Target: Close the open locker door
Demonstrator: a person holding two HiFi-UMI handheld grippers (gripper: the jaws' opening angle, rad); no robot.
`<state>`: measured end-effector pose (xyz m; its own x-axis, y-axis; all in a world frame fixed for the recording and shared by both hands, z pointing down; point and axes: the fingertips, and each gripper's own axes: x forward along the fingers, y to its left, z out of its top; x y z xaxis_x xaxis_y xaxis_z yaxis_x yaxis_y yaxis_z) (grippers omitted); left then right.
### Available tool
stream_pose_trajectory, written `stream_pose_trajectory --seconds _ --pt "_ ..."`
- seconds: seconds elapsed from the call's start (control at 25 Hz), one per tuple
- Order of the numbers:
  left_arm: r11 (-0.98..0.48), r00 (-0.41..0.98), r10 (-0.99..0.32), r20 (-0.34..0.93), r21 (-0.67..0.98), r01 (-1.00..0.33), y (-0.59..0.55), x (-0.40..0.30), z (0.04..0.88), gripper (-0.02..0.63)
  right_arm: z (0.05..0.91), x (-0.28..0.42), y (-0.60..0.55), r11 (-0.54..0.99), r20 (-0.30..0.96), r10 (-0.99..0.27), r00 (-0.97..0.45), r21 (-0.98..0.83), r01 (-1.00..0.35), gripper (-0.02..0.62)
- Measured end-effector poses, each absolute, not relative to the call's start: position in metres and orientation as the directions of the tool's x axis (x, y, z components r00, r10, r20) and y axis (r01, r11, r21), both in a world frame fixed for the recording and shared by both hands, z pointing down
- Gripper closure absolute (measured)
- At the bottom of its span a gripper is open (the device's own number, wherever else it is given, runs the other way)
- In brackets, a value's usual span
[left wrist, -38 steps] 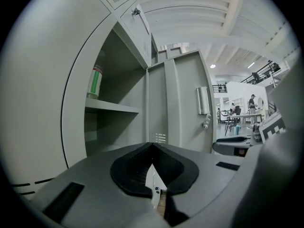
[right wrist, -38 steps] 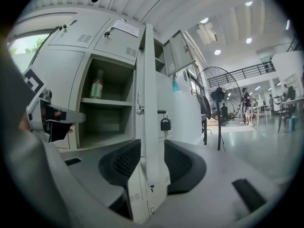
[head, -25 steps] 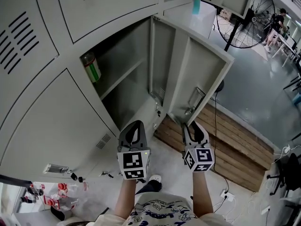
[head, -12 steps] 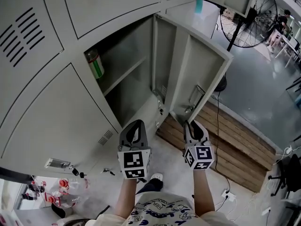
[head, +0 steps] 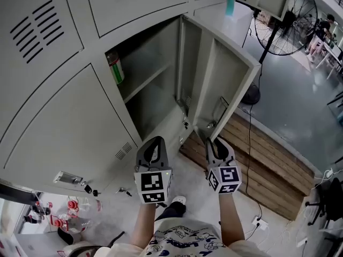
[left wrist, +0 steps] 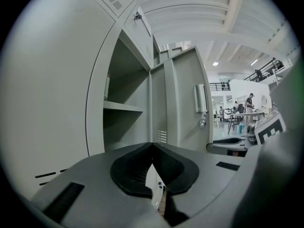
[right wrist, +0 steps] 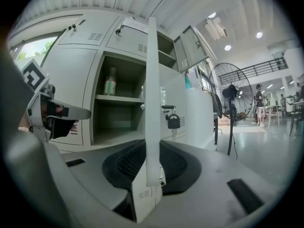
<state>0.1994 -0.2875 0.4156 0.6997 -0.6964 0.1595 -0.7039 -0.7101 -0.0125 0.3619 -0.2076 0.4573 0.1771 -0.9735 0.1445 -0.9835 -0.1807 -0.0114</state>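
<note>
The open locker door (head: 230, 84) is grey metal and swings out to the right of its compartment (head: 153, 98). My right gripper (head: 212, 141) sits at the door's lower free corner. In the right gripper view the door's thin edge (right wrist: 152, 103) stands upright between the pads, and my right gripper (right wrist: 151, 167) is shut on it. My left gripper (head: 153, 143) hovers left of the door, below the compartment. In the left gripper view my left gripper (left wrist: 152, 148) is shut with nothing in it, facing the door (left wrist: 187, 103).
A green bottle (head: 115, 67) stands on the compartment's upper shelf. A padlock (right wrist: 173, 121) hangs by the door's latch. Closed lockers (head: 69, 127) lie to the left, a wooden pallet (head: 268, 165) on the floor to the right, and a standing fan (head: 284, 25) beyond it.
My right gripper has edged slightly left against the door's lower corner. The head view has shifted a little, so the lockers sit further right. The left gripper has hardly moved.
</note>
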Motion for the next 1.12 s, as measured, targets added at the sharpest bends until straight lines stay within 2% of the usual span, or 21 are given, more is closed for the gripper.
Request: stream_pose_trajectory --seconds 1.12 --pt "-0.544 0.536 -0.831 0.15 -0.011 -0.839 -0.266 0.091 0.415 0.603 0.459 0.268 -0.23 0.007 0.144 -0.99 -0.007 -0.003 -1.0 0.495"
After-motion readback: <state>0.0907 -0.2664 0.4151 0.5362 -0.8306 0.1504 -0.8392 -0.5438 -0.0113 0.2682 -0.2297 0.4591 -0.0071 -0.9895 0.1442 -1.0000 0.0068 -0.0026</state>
